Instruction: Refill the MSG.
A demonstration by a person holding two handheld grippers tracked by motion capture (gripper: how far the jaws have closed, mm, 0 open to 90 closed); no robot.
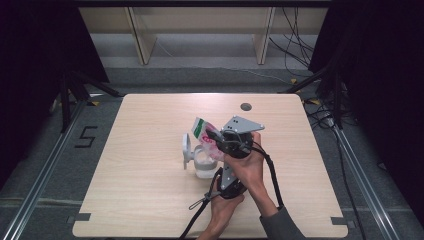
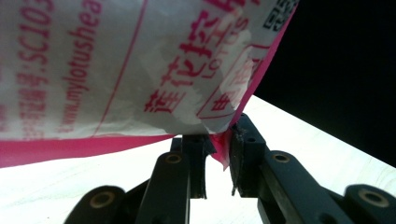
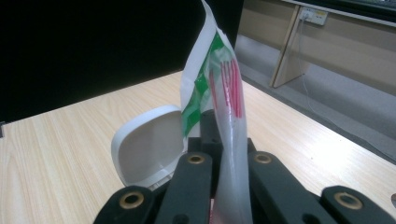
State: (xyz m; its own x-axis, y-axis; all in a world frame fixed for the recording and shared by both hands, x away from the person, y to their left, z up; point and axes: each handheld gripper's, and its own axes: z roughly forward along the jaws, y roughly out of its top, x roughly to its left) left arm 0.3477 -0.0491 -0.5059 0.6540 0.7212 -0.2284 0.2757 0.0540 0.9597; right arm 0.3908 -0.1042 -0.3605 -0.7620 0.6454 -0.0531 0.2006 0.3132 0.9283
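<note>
This looks like a lab or recording studio set up for filming handwork. A pale wood-grain counter (image 1: 150, 200) with a round grey cable port (image 1: 245, 106) stands alone on grey carpet floor (image 1: 45, 165), boxed in by black curtains (image 1: 40, 45) on both sides. Black tripod legs (image 1: 70, 92) stand by its far corners, metal floor rails (image 1: 42, 175) run along the sides, loose black cables (image 1: 295, 40) trail behind, and a black numeral marking (image 1: 86, 136) lies on the floor.
</note>
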